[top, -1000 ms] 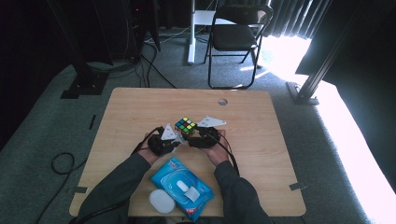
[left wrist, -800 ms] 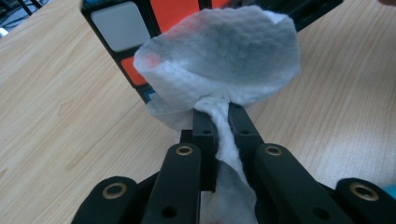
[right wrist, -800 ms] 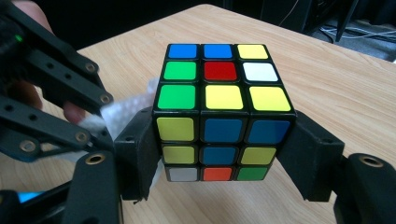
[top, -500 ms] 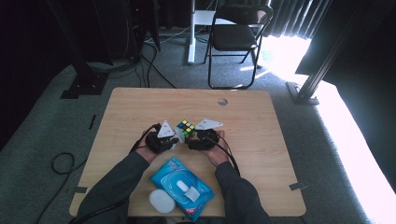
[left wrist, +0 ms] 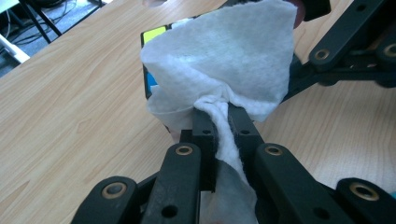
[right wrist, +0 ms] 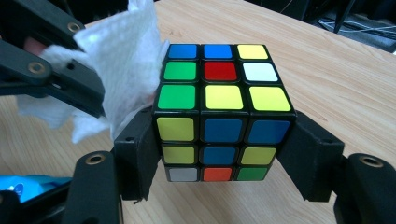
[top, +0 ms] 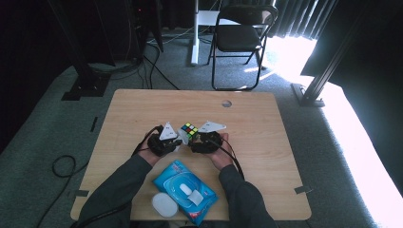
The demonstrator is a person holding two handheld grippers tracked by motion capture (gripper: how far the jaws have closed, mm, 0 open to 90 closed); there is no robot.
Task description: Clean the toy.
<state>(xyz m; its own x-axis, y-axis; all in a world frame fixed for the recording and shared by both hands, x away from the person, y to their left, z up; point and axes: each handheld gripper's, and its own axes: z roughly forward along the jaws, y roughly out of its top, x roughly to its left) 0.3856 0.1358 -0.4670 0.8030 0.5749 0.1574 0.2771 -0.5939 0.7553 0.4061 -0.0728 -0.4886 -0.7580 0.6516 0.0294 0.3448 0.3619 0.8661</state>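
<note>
Now wiping puzzle cube (right wrist: 223, 112) clamped in right tool (right wrist: 224, 154) above worktop (top: 266, 133), left tool (left wrist: 223, 128) pinching wet wipe (left wrist: 224, 60) against one side, other faces pending.

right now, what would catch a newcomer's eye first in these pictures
The scrambled colour cube stands out first, clamped between the right gripper near the middle of the wooden table. Next comes the white wipe, pinched in the left gripper and pressed against the cube's side. A blue wipes pack lies at the near edge.
</note>
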